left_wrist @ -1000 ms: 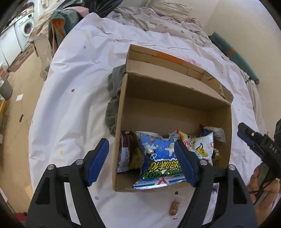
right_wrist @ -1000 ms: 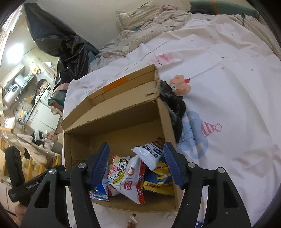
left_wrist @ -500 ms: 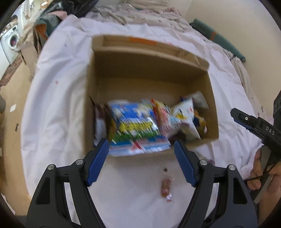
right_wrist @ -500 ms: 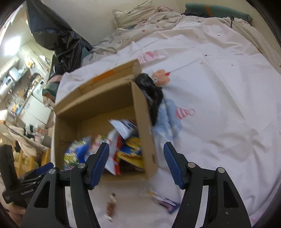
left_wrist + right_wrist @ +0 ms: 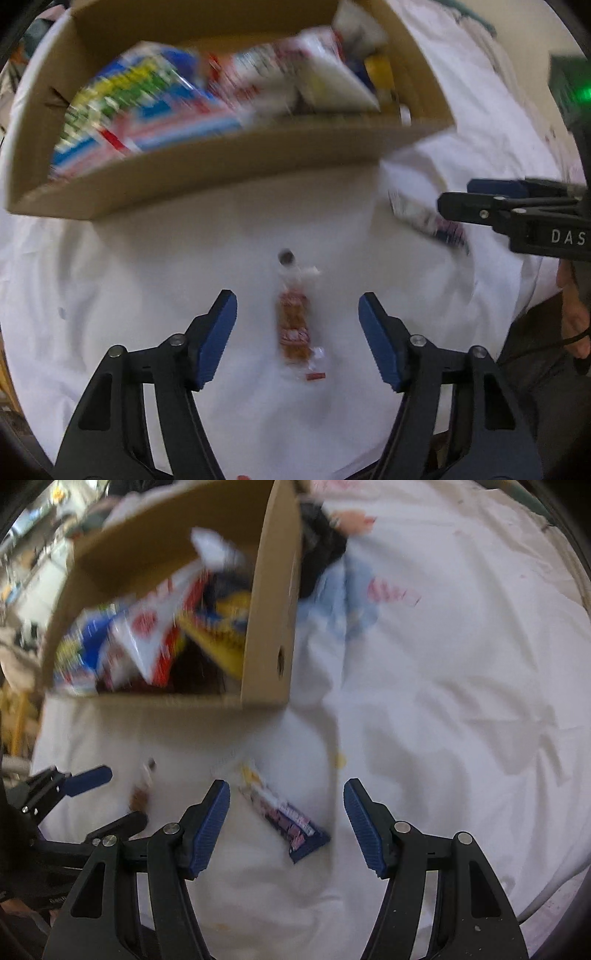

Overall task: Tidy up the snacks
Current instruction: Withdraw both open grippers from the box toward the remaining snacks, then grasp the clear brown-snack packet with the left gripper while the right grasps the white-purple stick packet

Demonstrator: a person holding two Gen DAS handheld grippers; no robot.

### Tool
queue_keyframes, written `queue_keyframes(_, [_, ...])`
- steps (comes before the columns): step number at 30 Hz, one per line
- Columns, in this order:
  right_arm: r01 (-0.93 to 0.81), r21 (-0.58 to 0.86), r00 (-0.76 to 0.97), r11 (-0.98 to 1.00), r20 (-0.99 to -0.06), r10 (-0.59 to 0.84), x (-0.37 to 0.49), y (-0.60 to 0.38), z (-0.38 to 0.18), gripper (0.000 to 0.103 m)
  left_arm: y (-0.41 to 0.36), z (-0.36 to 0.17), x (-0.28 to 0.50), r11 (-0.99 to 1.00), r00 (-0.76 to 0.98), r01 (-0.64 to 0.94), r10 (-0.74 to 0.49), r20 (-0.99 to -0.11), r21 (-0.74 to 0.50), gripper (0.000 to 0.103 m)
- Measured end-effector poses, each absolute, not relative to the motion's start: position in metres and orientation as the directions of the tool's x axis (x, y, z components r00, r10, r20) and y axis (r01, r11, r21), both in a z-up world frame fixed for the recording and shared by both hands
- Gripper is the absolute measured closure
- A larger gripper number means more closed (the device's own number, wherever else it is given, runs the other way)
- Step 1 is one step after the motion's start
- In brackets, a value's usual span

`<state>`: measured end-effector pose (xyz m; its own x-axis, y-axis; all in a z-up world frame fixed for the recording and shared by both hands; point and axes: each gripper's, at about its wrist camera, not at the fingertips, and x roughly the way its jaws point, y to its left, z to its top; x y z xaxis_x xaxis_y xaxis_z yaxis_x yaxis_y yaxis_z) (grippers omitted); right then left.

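Two downward views over a white bedsheet (image 5: 147,280), both blurred. Left gripper (image 5: 297,310) with blue pads apart, jaws just narrowed yet touching nothing; between them, flat on the sheet, a small orange snack packet (image 5: 293,326) in clear wrap. Right gripper (image 5: 286,797) likewise spread, holding nothing; between its pads, lying at a slant on the sheet, a purple-and-white snack bar (image 5: 284,818). Beyond both, a cardboard box (image 5: 236,158) crowded with snack bags (image 5: 147,99) in blue, red, white and yellow. Beside the box's far corner, dark cloth (image 5: 321,550). At the right edge of the left view, a hand (image 5: 574,314) gripping the other tool.
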<state>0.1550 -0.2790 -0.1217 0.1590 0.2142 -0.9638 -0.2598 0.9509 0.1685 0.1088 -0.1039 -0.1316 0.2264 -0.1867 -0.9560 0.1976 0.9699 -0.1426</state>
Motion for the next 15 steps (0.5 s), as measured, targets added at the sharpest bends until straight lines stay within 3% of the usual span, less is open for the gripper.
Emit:
queue_keyframes(2, [-0.294,0.138,0.145,0.946,-0.972,0.186,0.152,-0.271,-0.129,0.038,-0.108,-0.139,0.106,0.972,0.219,0.199,-0.168,-0.961,-0.124,0.052])
queue_keyframes(7, [-0.348,0.079,0.121,0.934,-0.984,0.128,0.149,-0.254,-0.144,0.045,-0.108,-0.141,0.108,0.975,0.222,0.2,-0.138,-0.965,-0.093,0.061])
queue_keyframes(8, [-0.365,0.064,0.117,0.929,-0.987,0.114,0.148,-0.25,-0.147,0.046,-0.106,-0.143,0.109,0.977,0.219,0.196,-0.127,-0.967,-0.083,0.073])
queue_keyframes(10, [-0.39,0.033,0.121,0.92,-0.989,0.087,0.146,-0.243,-0.151,0.05,-0.103,-0.145,0.112,0.979,0.207,0.19,-0.112,-0.972,-0.073,0.084])
queue_keyframes(11, [-0.407,0.01,0.134,0.913,-0.988,0.071,0.144,-0.24,-0.153,0.056,-0.1,-0.145,0.112,0.98,0.203,0.183,-0.121,-0.972,-0.083,0.086])
queue_keyframes(12, [-0.425,-0.015,0.156,0.905,-0.986,0.057,0.141,-0.238,-0.152,0.087,-0.099,-0.144,0.113,0.981,0.202,0.178,-0.115,-0.973,-0.079,0.088])
queue_keyframes(15, [-0.469,-0.055,0.195,0.882,-0.98,0.042,0.134,-0.232,-0.149,0.085,-0.097,-0.136,0.115,0.985,0.221,0.162,-0.089,-0.971,-0.054,0.089])
